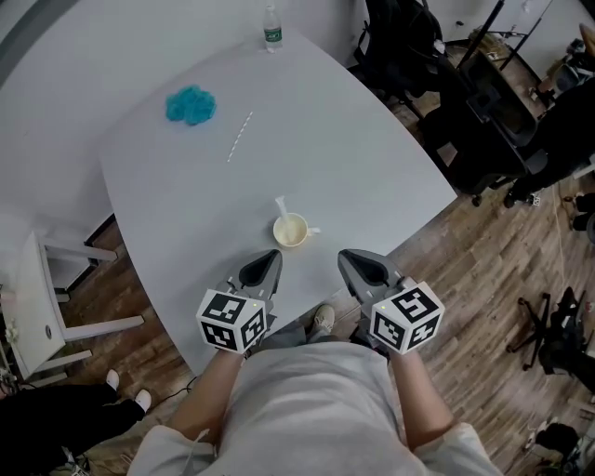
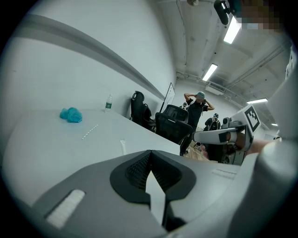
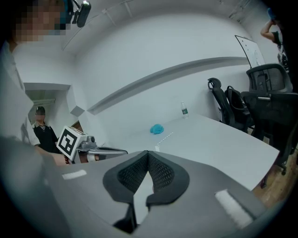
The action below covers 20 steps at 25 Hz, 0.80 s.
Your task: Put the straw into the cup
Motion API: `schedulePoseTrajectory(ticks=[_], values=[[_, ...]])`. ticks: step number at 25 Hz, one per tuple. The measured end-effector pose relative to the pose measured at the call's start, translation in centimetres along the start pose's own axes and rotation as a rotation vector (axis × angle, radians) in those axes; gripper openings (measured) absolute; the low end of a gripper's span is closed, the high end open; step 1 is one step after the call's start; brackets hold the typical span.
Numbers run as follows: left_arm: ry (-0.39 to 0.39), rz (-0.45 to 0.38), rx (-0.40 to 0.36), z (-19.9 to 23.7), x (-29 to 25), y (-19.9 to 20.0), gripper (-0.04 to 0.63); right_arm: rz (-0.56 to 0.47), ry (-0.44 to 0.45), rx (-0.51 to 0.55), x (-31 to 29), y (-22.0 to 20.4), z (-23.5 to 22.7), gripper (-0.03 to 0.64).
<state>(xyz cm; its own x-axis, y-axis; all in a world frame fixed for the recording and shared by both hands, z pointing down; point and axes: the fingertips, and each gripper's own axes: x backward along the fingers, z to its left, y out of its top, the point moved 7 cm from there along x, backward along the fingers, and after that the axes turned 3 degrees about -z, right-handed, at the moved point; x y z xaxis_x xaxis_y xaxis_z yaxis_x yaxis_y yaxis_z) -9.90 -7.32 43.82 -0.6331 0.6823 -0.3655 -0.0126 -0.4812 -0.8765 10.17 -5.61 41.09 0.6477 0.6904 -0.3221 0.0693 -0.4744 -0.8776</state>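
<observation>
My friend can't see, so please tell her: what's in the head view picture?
A pale cup with a white straw standing in it sits on a white table. Just below, the left gripper and right gripper are shut and empty. Farther back: a blue clump and a bottle.

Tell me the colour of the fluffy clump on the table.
The fluffy clump is bright turquoise blue; the head view shows it best.

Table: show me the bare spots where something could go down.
Widest: the table right of the loose straw, from the bottle to the right edge. Also free: between the blue tuft and the cup. Crowded: the near edge, with the cup, left gripper and right gripper.
</observation>
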Motion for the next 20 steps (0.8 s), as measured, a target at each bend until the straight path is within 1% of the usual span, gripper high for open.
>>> schedulePoseTrajectory(ticks=[7, 10, 15, 20], values=[[-0.011, -0.038, -0.06, -1.8, 2.3, 2.4, 0.018, 0.001, 0.016, 0.024, 1.0, 0.5, 0.8, 0.005], [-0.011, -0.046, -0.063, -2.0, 2.9, 2.6, 0.018, 0.0, 0.026, 0.03, 1.1, 0.6, 1.1, 0.005], [-0.003, -0.017, -0.064, -1.8, 3.2, 1.9, 0.018, 0.004, 0.042, 0.04, 0.8, 0.7, 1.5, 0.005], [0.0, -0.011, -0.062, -1.7, 3.3, 1.9, 0.018, 0.007, 0.054, 0.046, 0.4, 0.8, 1.9, 0.005]])
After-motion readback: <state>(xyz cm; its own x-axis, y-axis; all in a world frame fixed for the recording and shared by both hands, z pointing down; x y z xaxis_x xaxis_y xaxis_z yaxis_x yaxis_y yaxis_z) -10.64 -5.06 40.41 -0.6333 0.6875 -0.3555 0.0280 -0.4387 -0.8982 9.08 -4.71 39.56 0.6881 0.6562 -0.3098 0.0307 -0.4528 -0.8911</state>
